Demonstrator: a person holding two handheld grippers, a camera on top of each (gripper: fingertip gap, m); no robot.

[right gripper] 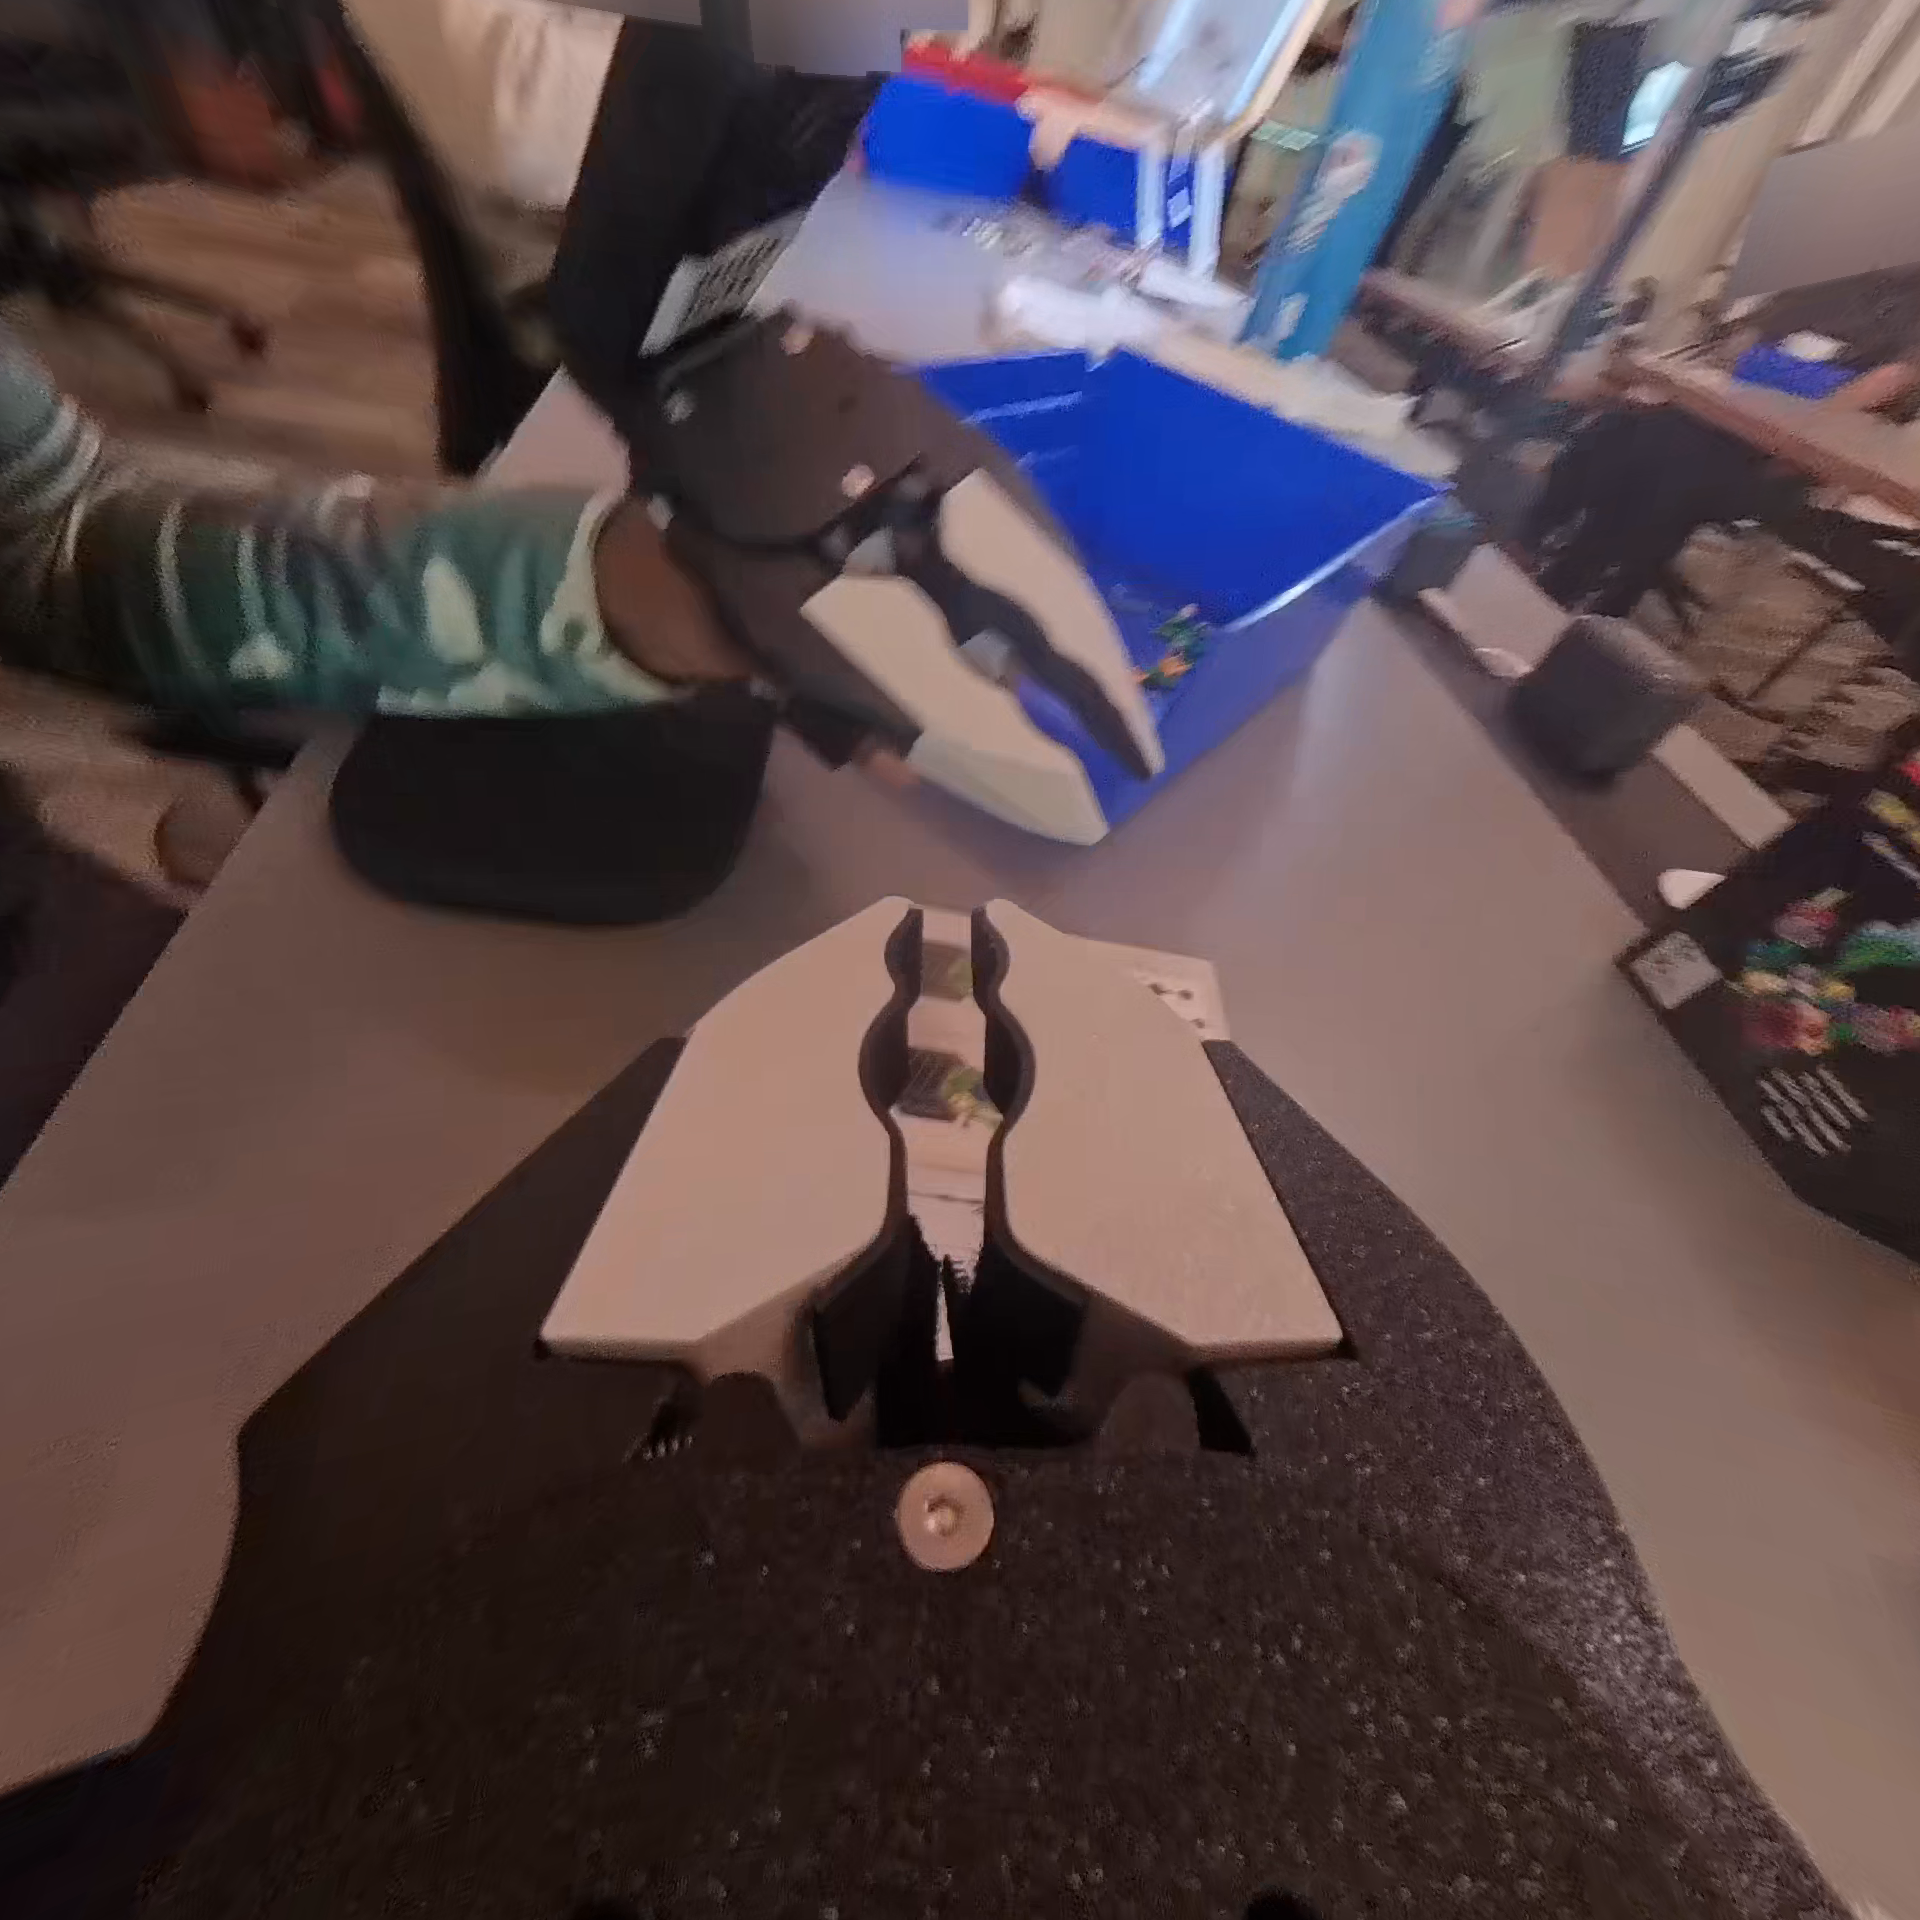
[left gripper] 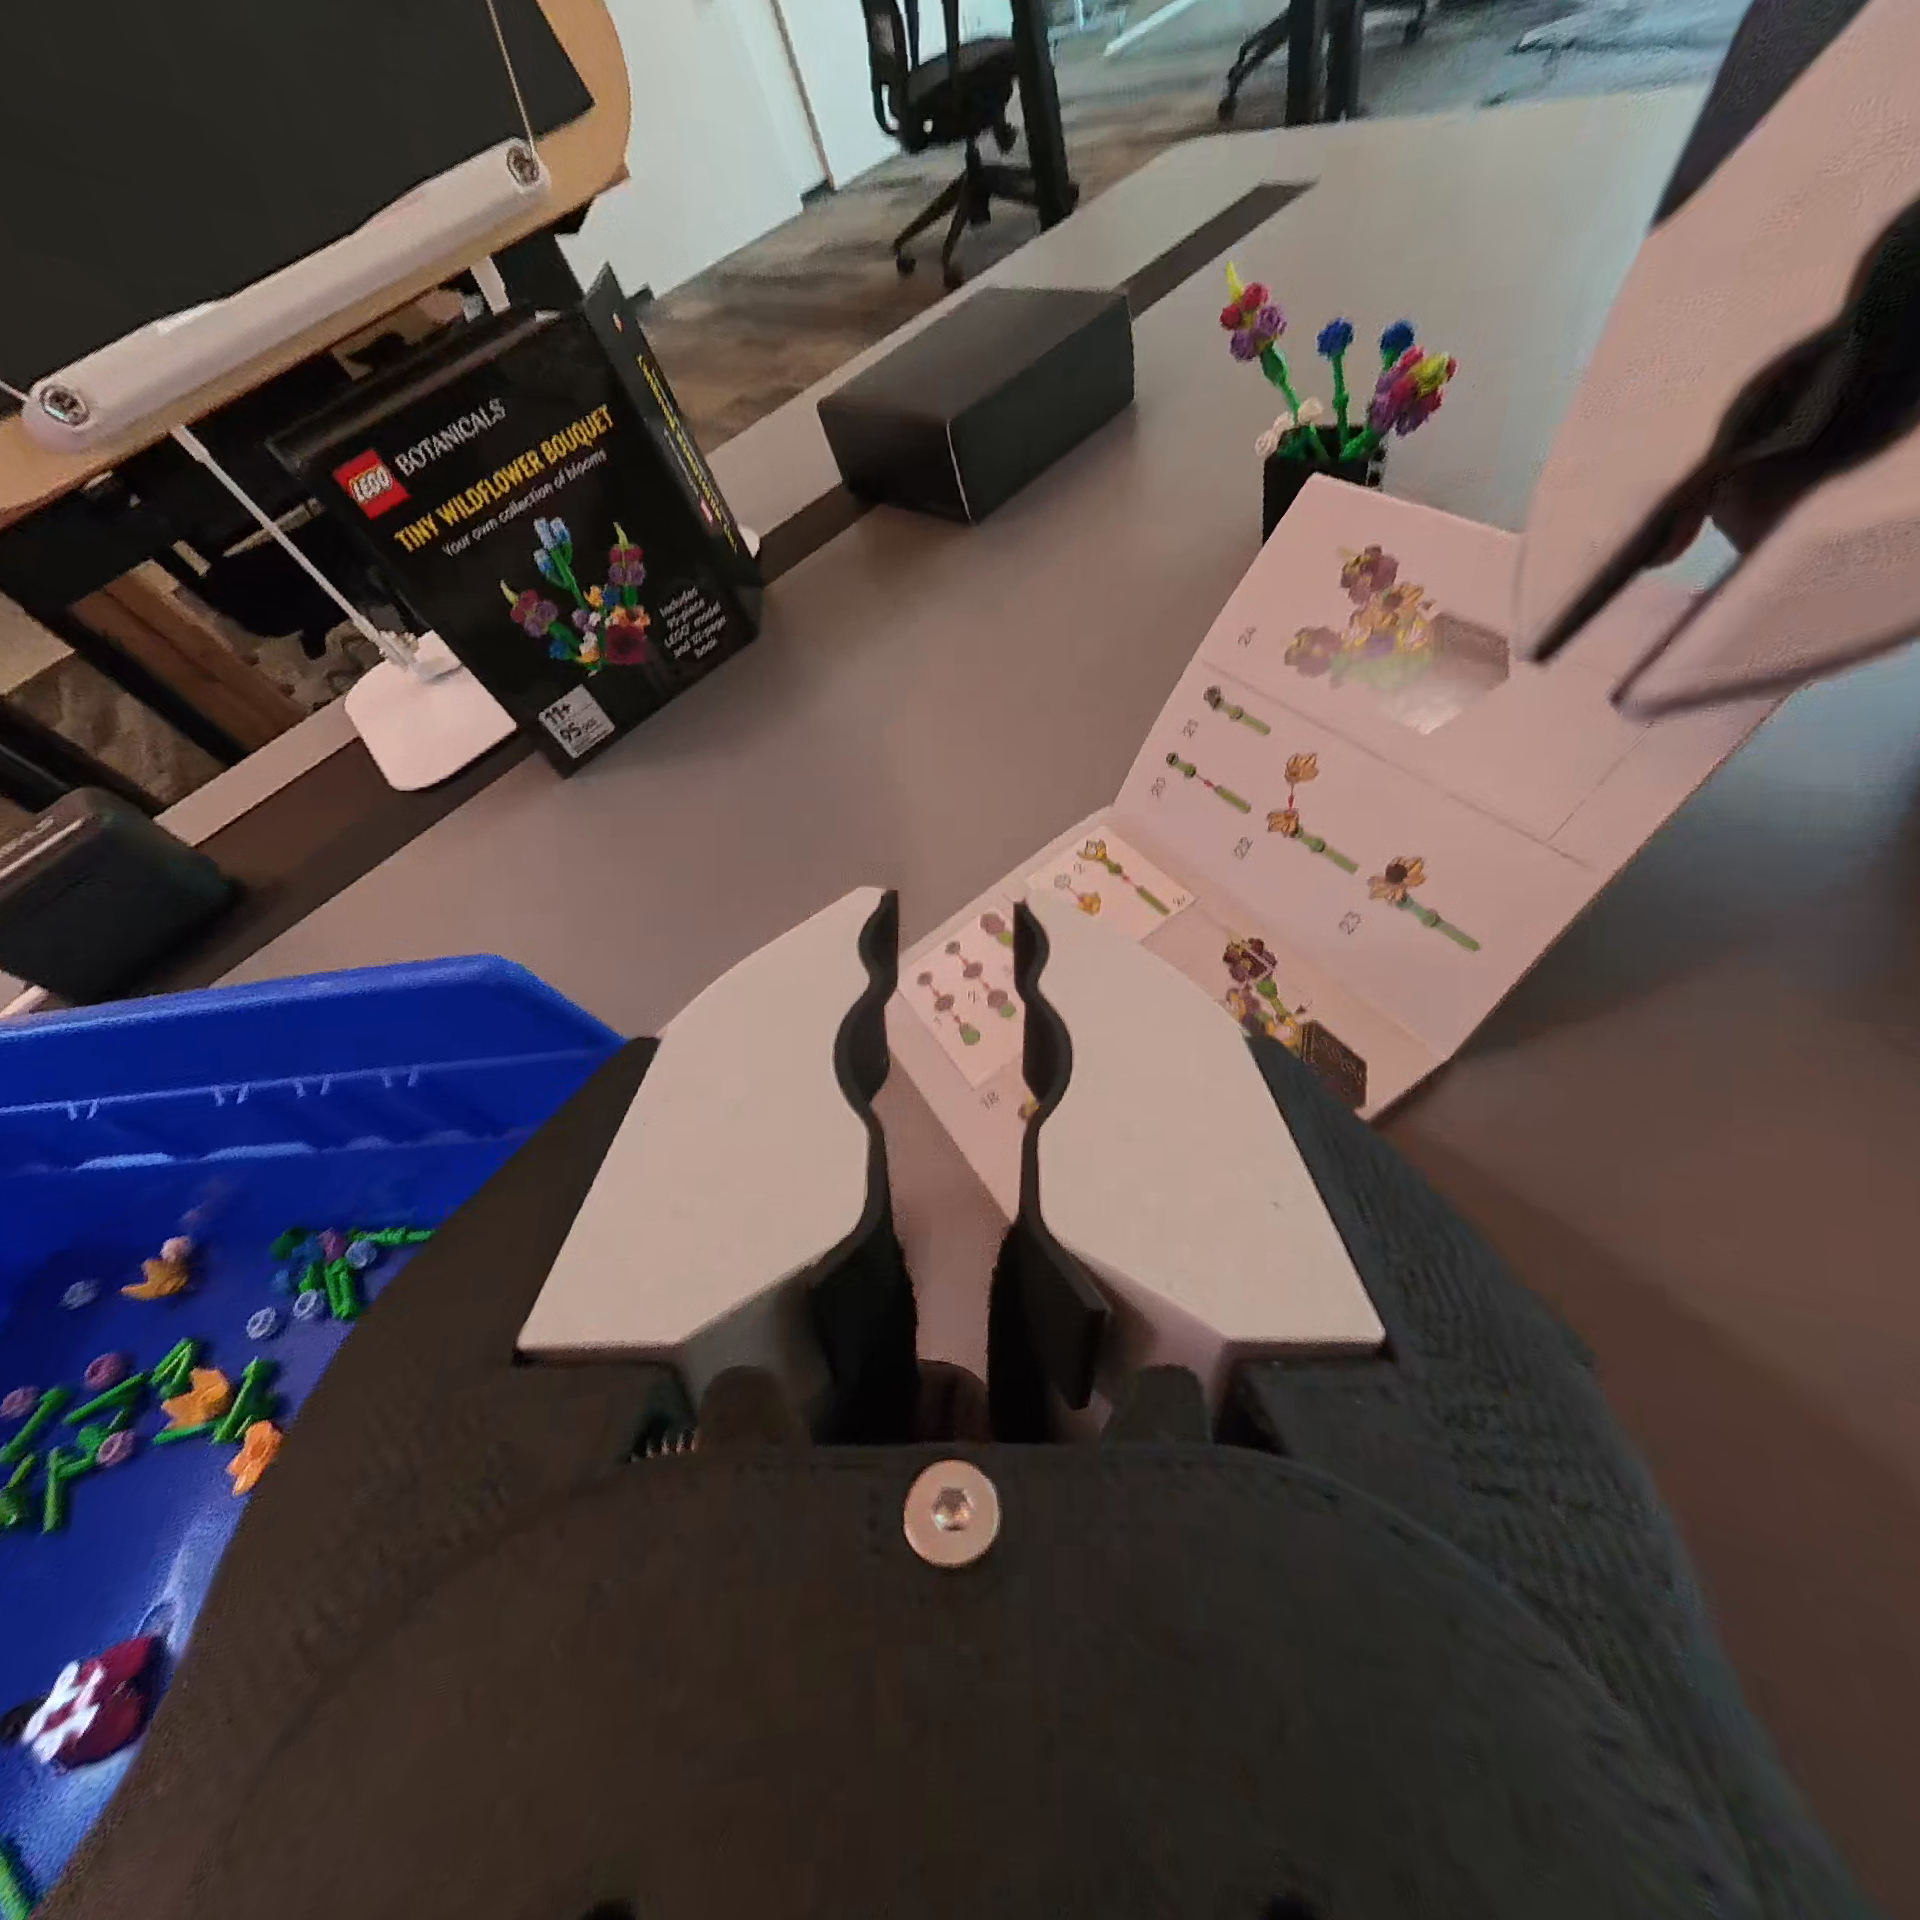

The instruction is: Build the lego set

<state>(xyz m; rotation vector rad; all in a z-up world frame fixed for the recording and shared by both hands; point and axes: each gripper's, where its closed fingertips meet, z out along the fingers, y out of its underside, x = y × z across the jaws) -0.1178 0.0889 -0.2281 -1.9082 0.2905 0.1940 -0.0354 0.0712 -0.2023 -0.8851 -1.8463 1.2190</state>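
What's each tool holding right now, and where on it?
Nothing. The left tool and right tool both show an empty gap between their fingers, with only the instruction booklet visible beyond.

Loose Lego pieces (left gripper: pixel 177 1382) (green stems, orange petals, pale round studs, one dark red and white bloom) lie scattered on the floor of a blue bin (left gripper: pixel 312 1049). The open instruction booklet (left gripper: pixel 1340 810) lies flat on the grey table just beside it. Behind the booklet, finished flowers (left gripper: pixel 1340 364) stand upright in a black pot. The black set box (left gripper: pixel 540 540) stands upright, well apart.
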